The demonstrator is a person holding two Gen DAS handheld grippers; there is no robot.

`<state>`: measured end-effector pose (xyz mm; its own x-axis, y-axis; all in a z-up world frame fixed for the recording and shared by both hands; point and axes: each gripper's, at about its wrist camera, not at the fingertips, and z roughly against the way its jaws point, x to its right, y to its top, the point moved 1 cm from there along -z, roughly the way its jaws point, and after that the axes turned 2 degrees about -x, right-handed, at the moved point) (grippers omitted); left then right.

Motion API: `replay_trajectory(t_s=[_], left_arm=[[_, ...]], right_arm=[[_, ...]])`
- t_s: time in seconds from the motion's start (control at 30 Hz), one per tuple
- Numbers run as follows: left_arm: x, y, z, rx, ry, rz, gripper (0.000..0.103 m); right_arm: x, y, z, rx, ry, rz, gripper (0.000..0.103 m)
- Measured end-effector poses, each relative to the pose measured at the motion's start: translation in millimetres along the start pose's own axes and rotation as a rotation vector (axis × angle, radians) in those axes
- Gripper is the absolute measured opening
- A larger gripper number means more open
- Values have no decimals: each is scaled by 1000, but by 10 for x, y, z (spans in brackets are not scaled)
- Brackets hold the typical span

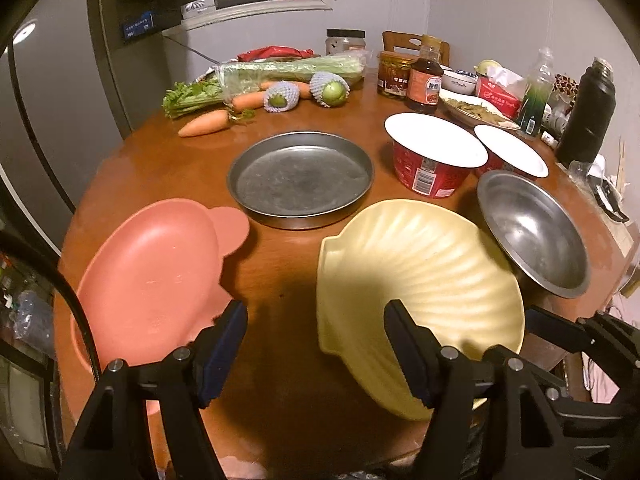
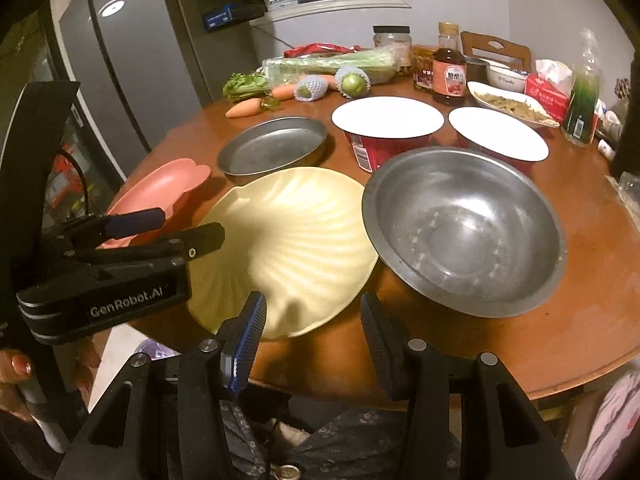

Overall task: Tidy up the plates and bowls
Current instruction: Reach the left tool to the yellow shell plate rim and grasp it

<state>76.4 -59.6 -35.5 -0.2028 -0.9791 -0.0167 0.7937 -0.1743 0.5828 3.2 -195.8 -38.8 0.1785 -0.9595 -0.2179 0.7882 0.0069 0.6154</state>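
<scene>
A pink plate (image 1: 156, 280) lies at the table's front left and a ribbed yellow plate (image 1: 420, 280) at the front middle. A steel bowl (image 1: 532, 232) leans on the yellow plate's right edge. A round steel pan (image 1: 300, 178) sits behind them. My left gripper (image 1: 316, 328) is open and empty, low over bare table between the pink and yellow plates. My right gripper (image 2: 312, 320) is open and empty at the table's front edge, between the yellow plate (image 2: 288, 240) and the steel bowl (image 2: 464, 228). The left gripper (image 2: 176, 224) also shows in the right wrist view.
Two red instant-noodle bowls with white lids (image 1: 434, 152) (image 1: 510, 152) stand behind the steel bowl. Carrots (image 1: 204, 124), celery, netted fruit, jars, a sauce bottle (image 1: 426, 80), a tissue box and a black flask (image 1: 588, 112) crowd the table's far side. A fridge stands at the left.
</scene>
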Motion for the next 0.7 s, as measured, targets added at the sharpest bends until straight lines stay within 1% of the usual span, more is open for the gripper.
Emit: replay_trajectory(t_s=[0.17,0.2,0.3,0.33,0.37,0.4,0.5,0.7], left_arm=[[46,8,-89,-19,-11,-2,70],[52,5,-104,-22,-12,-2,70],[95,-8,-161,-31,-29,-14,64],[102,-8,-190,-39,-35,-12,58],[108,-12,-210,-48,-43,-11,54],[105,-12,-210,-41,-54,-5,54],[114,-25,-203,-38,-54,-8,52],[54,-33,-118,-21,-45,3,52]], right_arm=[[52,33,-89,7,-6,-28,51],[59,41,-111,11,-1,-24,48],[67,54,-140,23,-10,-17,43],[69,54,-152,25,-14,-13,40],[68,55,-163,23,-17,-9,39],[60,55,-166,21,-15,-6,36],[31,58,-174,23,-8,10,34],[-38,70,-180,29,-2,32,33]])
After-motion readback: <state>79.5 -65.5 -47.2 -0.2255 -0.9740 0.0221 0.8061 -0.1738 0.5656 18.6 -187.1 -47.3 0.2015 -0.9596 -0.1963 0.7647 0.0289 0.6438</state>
